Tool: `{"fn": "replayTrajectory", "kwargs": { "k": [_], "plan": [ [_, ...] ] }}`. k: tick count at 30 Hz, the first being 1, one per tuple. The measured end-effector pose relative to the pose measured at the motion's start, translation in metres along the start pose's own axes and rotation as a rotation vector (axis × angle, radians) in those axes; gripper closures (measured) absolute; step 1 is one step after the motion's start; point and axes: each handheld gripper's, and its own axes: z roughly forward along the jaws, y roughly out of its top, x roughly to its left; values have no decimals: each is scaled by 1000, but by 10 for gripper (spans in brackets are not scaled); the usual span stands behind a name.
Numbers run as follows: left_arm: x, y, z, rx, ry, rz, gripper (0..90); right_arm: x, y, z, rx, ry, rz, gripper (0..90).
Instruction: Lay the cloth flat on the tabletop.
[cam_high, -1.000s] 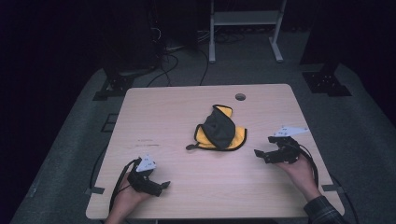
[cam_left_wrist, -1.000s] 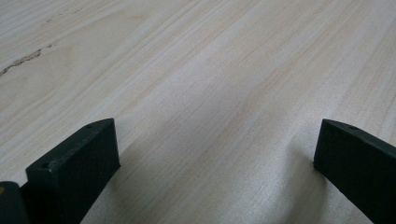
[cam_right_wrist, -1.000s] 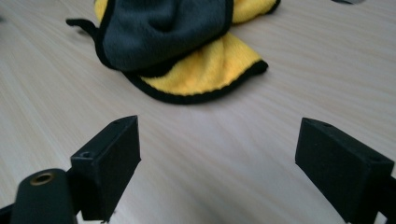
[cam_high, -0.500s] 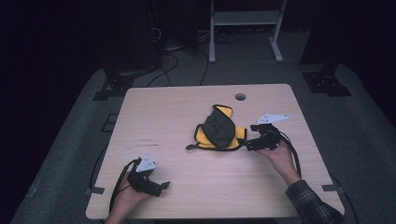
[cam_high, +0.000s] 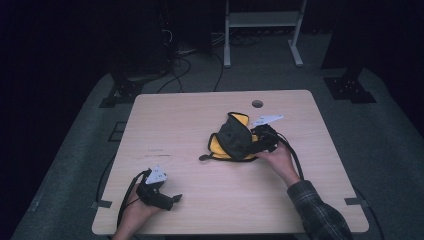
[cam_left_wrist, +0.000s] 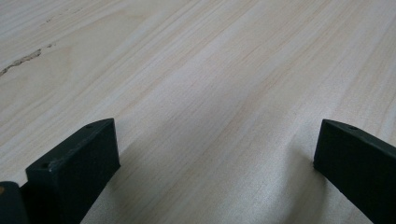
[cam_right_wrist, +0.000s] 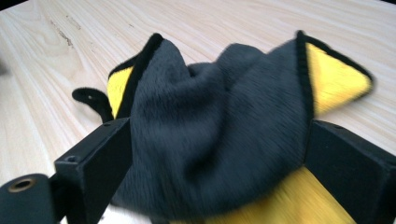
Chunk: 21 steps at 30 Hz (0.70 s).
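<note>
A crumpled cloth (cam_high: 231, 140), dark grey on one side and yellow with black trim on the other, lies at the middle of the wooden table (cam_high: 190, 115). My right gripper (cam_high: 254, 145) sits at its right edge. In the right gripper view the grey folds (cam_right_wrist: 219, 107) bulge between the jaws of this gripper (cam_right_wrist: 215, 158), which have just been opening and stand wide apart. Near the table's front left, my left gripper (cam_high: 172, 200) rests in a hand. Its jaws are open over bare wood in the left gripper view (cam_left_wrist: 210, 158).
A small round hole (cam_high: 257, 103) sits near the table's far edge. A black loop (cam_right_wrist: 91, 98) trails from the cloth's far side. Behind the table stand a white frame (cam_high: 262, 20), black stand bases (cam_high: 350, 87) and floor cables (cam_high: 185, 60).
My right gripper has travelled left from the table's right side up to the cloth, which now sits between its jaws. The left gripper has stayed in place.
</note>
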Motion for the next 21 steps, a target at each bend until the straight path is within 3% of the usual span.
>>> {"fn": "replayTrajectory", "kwargs": {
  "k": [5, 9, 16, 21],
  "plan": [
    [0, 0, 0, 0, 0, 1, 0, 5, 2, 30, 45, 9, -5, 29],
    [0, 0, 0, 0, 0, 1, 0, 6, -1, 44, 81, -5, -23, 20],
    [0, 0, 0, 0, 0, 1, 0, 10, -5, 55, 124, -43, -100, 34],
    [0, 0, 0, 0, 0, 1, 0, 9, -8, 55, 127, -36, -87, 98]
  ]
}}
